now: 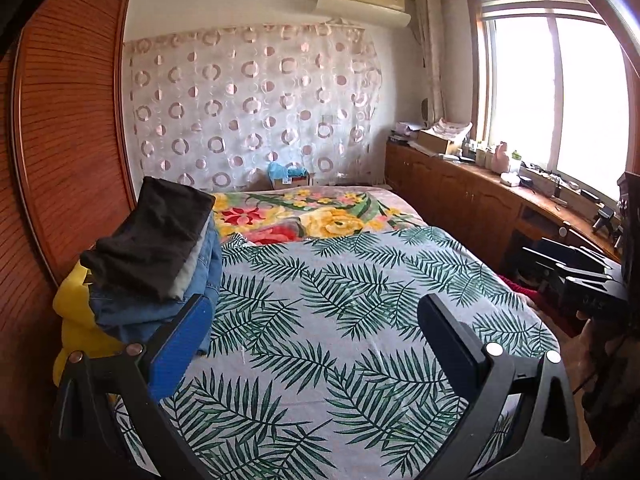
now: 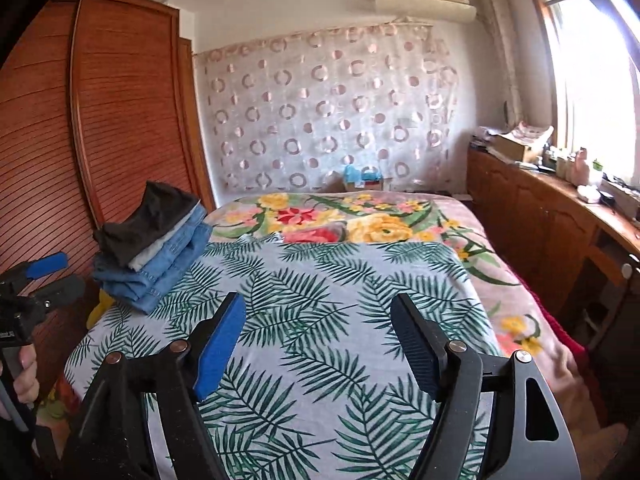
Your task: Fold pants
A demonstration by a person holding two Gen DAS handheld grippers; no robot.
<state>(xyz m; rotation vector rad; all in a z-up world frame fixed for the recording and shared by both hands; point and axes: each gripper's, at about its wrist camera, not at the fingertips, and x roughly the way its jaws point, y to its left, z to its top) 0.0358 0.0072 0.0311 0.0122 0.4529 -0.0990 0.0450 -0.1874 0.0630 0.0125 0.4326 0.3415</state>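
Observation:
A stack of folded pants (image 1: pixel 156 256) sits at the left edge of the bed: a dark pair on top, a grey layer, blue jeans below; it also shows in the right wrist view (image 2: pixel 156 252). My left gripper (image 1: pixel 316 312) is open and empty above the leaf-print sheet (image 1: pixel 340 320), its blue left pad (image 1: pixel 180 352) just right of the stack. My right gripper (image 2: pixel 318 312) is open and empty over the sheet (image 2: pixel 320 360), right of the stack. The left gripper also shows in the right wrist view (image 2: pixel 60 276) at the far left.
A yellow cloth (image 1: pixel 76 328) lies under the stack. A floral blanket (image 1: pixel 320 216) covers the bed's far half. A wooden wardrobe (image 1: pixel 68 140) stands left, a cluttered wooden counter (image 1: pixel 500 196) under the window right. A box (image 1: pixel 290 178) sits behind the bed.

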